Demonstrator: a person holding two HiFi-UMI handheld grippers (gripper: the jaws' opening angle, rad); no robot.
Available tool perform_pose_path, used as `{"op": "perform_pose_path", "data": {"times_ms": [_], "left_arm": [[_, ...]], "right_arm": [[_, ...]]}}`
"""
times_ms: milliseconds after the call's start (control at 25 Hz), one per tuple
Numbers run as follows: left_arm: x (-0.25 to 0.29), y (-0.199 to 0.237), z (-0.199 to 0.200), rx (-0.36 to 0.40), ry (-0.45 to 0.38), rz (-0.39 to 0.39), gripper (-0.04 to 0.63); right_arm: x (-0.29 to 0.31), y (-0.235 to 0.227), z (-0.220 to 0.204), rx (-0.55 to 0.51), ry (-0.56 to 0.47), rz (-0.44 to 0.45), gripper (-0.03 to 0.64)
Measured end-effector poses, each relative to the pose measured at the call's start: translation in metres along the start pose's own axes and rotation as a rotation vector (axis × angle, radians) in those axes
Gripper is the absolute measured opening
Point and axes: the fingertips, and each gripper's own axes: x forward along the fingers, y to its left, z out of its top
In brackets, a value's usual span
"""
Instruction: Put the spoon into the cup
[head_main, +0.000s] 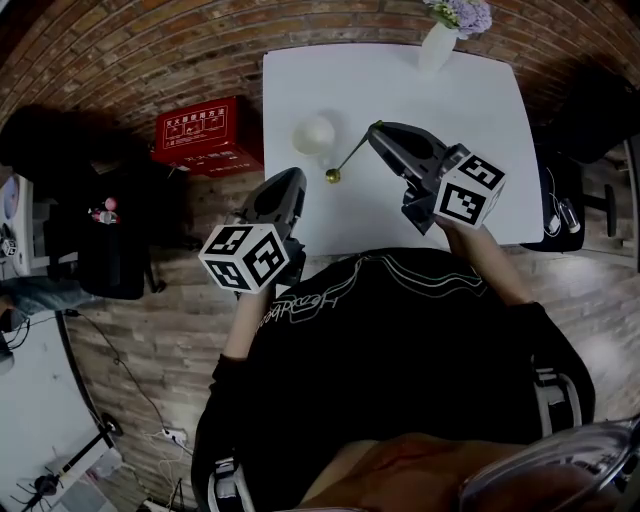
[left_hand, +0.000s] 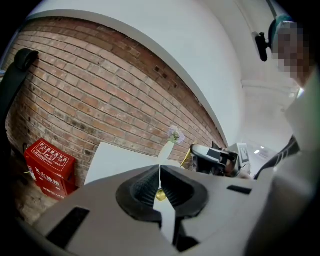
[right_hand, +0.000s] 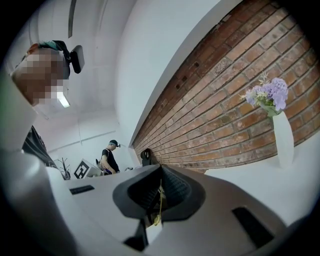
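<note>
Spoon (head_main: 351, 153) and grip come first: the thin gold handle is clamped in the right tongs (head_main: 374, 129), and the right gripper view shows it as a fine line pinched between the ribbed pads. Held by its upper end, the spoon slants down toward the person's left. Its rounded gold end sits low over the white bench (head_main: 470, 110); I cannot tell whether it touches. That end lies just beside the cup (head_main: 314, 134), on the cup's near right side and outside its rim. The high grip looks chosen so that the rounded end can go in first while the tongs stay clear of the rim. The white cup stands upright on the left part of the bench, and nothing holds it. The left tongs (head_main: 297, 176) are clenched on nothing, near the cup's front but apart from it, and the spoon's gold end shows through their slit in the left gripper view. I judge they wait there to steady the cup if it is nudged. The spoon is not yet in the cup. The next move calls for bringing the rounded end over the mouth, tipping the handle more upright and lowering it. A slanted approach could knock the cup over. A white vase (head_main: 437, 45) of purple flowers stands at the bench's far edge, well apart. A red box (head_main: 205, 135) sits on the floor by the brick wall, left of the bench.
</note>
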Motion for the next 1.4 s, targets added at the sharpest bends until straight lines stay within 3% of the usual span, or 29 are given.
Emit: {"op": "perform_pose_path", "data": {"times_ms": [520,1400], "left_arm": [[0.02,0.05,-0.006,-0.058,0.047,0.027,0.008],[0.011,0.089,-0.035,-0.124,0.1,0.113,0.006]], "right_arm": [[0.057,-0.041,-0.009,-0.023,0.051,-0.037,0.0],[0.107,-0.092,-0.073,0.006,0.124,-0.105,0.0]]}}
